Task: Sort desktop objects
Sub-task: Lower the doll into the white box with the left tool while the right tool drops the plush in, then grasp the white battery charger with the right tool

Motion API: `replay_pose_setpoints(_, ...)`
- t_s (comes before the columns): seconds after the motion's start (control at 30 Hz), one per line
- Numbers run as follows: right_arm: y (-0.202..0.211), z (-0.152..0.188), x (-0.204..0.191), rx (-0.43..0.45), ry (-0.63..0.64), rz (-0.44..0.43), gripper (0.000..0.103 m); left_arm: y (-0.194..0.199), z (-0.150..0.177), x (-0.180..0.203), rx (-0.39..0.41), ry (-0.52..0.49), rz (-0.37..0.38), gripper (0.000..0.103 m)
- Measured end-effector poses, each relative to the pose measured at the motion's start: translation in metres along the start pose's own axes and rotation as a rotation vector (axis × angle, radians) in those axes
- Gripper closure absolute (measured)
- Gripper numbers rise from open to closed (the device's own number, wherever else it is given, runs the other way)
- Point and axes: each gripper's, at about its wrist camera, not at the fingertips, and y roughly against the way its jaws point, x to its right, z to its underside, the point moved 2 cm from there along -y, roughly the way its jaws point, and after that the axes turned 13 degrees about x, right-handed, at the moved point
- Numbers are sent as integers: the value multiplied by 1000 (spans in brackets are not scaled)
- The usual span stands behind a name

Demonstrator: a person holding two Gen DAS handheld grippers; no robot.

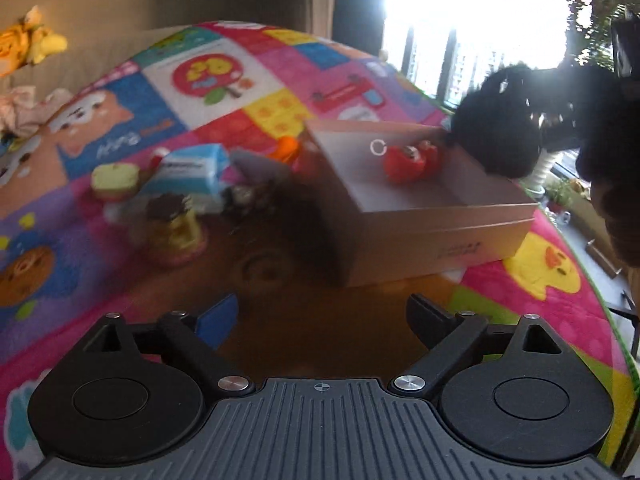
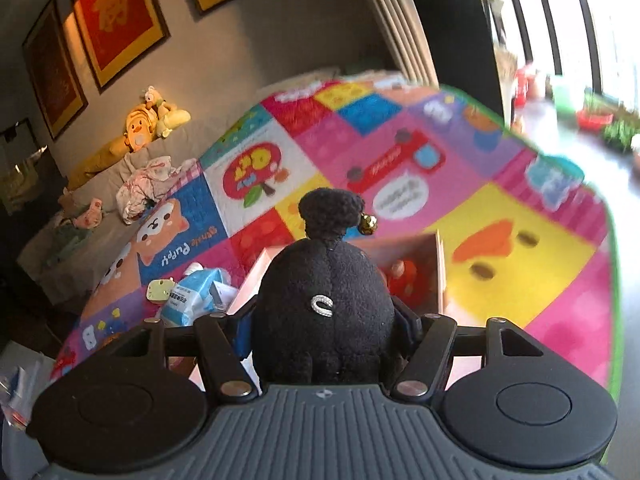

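The left tool (image 1: 320, 316) is hanging over the play mat (image 1: 280, 80) w/ its fingers spread wide and nothing btwn them; only the brown patch of mat is showing in the gap. One finger is wearing a blue pad (image 1: 218, 316).

The right tool (image 2: 324, 332) is clenching a black plush toy (image 2: 324, 316), its pads pressing on the toy's sides. The toy is sitting upright btwn the fingers, a small gold bell (image 2: 368, 224) hanging at its top knob and a silver C-shaped mark on its body. In the left wrist view the same black plush toy (image 1: 500, 120) is hanging over the far right corner of the box (image 1: 440, 220), w/ the right tool (image 1: 580, 112) behind it, dark and blurred.

The box, open-topped and pinkish-beige, is lying on the mat. A red toy (image 1: 412, 160) is lying inside it, near the far wall. From the right wrist view the box (image 2: 438, 268) is sitting just beyond the plush, red toy (image 2: 408, 280) partly hidden.

Left of the box, a loose pile is lying on the mat: a blue-and-white packet (image 1: 192, 172), a pale yellow round item (image 1: 116, 178), a yellow figure w/ dark top (image 1: 176, 220), an orange piece (image 1: 286, 148), plus a grey thing too blurred to tell. Yellow stuffed animals (image 2: 148, 124) are resting on a sofa (image 2: 100, 184) beyond the mat.
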Motion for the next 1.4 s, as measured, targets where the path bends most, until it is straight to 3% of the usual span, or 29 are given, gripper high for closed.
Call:
replay_pose_setpoints(0.1, -6, 13, 5, -38, -15, 39, 28, 3, 2, -14, 8, 2, -35, 6)
replay_pose_setpoints(0.43, 22, 32, -26, -43, 259, 151, 21, 15, 17, -61, 20, 33, -200, 3)
replay_pose_setpoints(0.57, 22, 27, -61, -28, 318, 77, 18, 20, 19, -77, 53, 30, -273, 3)
replay_pose_setpoints(0.73, -11, 22, -123, -61, 367, -82, 18, 18, 27, -92, 42, 117, -263, 3)
replay_pose_setpoints(0.77, -20, 23, -134, -72, 386, -105, 20, 20, 27, -93, 58, 129, -266, 3)
replay_pose_setpoints(0.87, -59, 31, -169, -133, 476, -134, 47, 24, 28, -95, 81, 147, -258, 3)
replay_pose_setpoints(1.03, -138, 42, -190, -197, 657, 29, 57, 25, 28, -98, 100, 181, -239, 3)
replay_pose_setpoints(1.13, -173, 57, -194, -279, 710, 78, 72, 25, 29, -102, 100, 209, -230, 3)
replay_pose_setpoints(1.2, -185, 65, -194, -290, 758, 114, 83, 26, 30, -104, 102, 221, -225, 3)
replay_pose_setpoints(1.3, -188, 63, -195, -324, 701, 105, 85, 26, 30, -105, 106, 230, -221, 3)
replay_pose_setpoints(1.4, -172, 60, -199, -384, 557, 6, 88, 26, 31, -105, 105, 231, -217, 3)
